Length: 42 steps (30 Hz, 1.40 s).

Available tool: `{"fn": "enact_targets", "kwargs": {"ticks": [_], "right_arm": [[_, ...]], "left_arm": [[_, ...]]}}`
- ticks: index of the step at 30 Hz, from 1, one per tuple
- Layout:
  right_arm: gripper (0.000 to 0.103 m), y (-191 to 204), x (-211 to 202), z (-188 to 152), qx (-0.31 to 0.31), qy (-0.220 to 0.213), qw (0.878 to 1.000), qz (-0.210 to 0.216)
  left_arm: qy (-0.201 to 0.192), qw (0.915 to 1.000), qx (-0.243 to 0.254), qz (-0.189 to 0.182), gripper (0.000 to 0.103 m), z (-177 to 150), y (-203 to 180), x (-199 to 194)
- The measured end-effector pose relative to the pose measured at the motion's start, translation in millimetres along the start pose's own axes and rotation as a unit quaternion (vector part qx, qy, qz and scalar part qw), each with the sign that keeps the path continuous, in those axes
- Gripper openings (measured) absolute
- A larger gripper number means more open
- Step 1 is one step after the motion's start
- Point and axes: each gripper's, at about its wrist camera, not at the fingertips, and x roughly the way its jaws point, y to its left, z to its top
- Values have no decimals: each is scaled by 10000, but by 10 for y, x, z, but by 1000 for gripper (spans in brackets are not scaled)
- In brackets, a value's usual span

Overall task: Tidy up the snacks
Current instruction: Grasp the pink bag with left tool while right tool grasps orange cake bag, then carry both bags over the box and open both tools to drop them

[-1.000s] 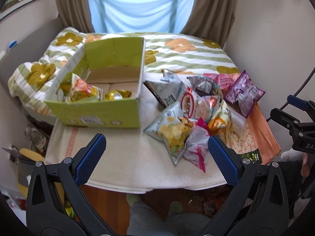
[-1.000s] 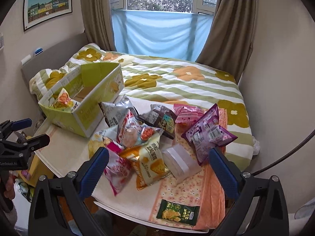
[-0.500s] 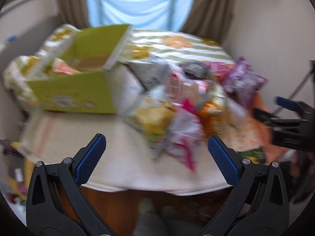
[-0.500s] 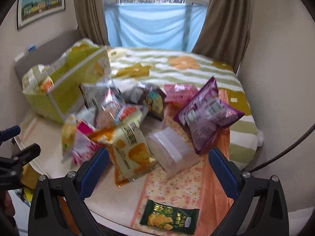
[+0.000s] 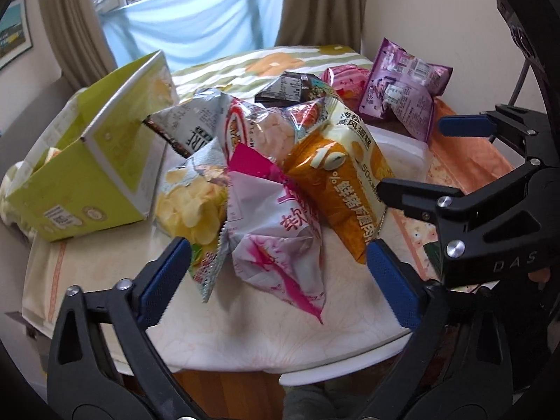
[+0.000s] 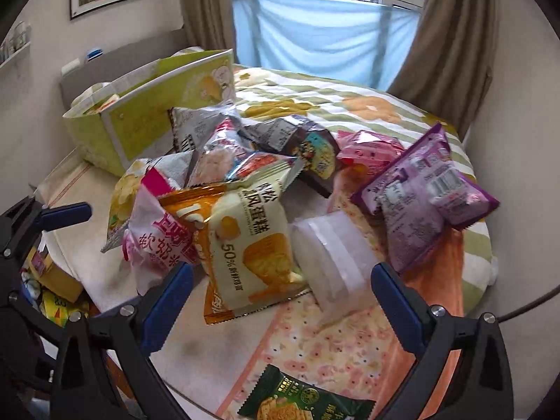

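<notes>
Bedroom, curtained window behind; snack bags heaped on worktop beside green box. Left claw spread but closing, angled down w/ pink bag between pads, not yet pinched. Right claw wide apart, empty, tilted down over yellow cake bag & clear tub. Dark green packet clear in right view only.

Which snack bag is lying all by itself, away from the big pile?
The dark green bag with crackers pictured on it. It lies flat and alone at the table's near edge on the floral cloth, while the other bags are heaped or touching farther back.
</notes>
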Motion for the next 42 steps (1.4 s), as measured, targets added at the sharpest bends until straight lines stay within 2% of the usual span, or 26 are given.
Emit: {"fn": "enact_targets", "kwargs": {"ticks": [1, 4, 15, 18, 21, 31, 35, 38, 42], "right_arm": [[101, 12, 25, 1, -48, 8, 10000, 4], [101, 18, 71, -3, -117, 27, 9999, 73], [101, 84, 223, 40, -294, 98, 9992, 256], [100, 110, 276, 55, -334, 118, 9989, 306], [100, 140, 337, 69, -384, 159, 9985, 355], [84, 208, 598, 138, -556, 422, 9964, 475], [70, 233, 643, 160, -578, 523, 9951, 604], [62, 245, 625, 159, -652, 544, 9951, 505], [59, 210, 572, 142, -457, 582, 9956, 582]], "left_arm": [[53, 10000, 21, -31, 83, 1, -4, 40], [165, 9998, 75, -77, 76, 13, -23, 151], [305, 9993, 231, -28, 73, 15, -21, 354], [374, 9989, 271, 32, 62, -3, 5, 400], [416, 9989, 221, -10, 55, 8, 62, 430], [455, 9988, 166, -112, 45, 6, 142, 419], [478, 9987, 140, -128, 43, 5, 153, 391], [488, 9986, 141, -111, 43, 7, 152, 379], [480, 9987, 129, -121, 41, -5, 156, 304]]}}
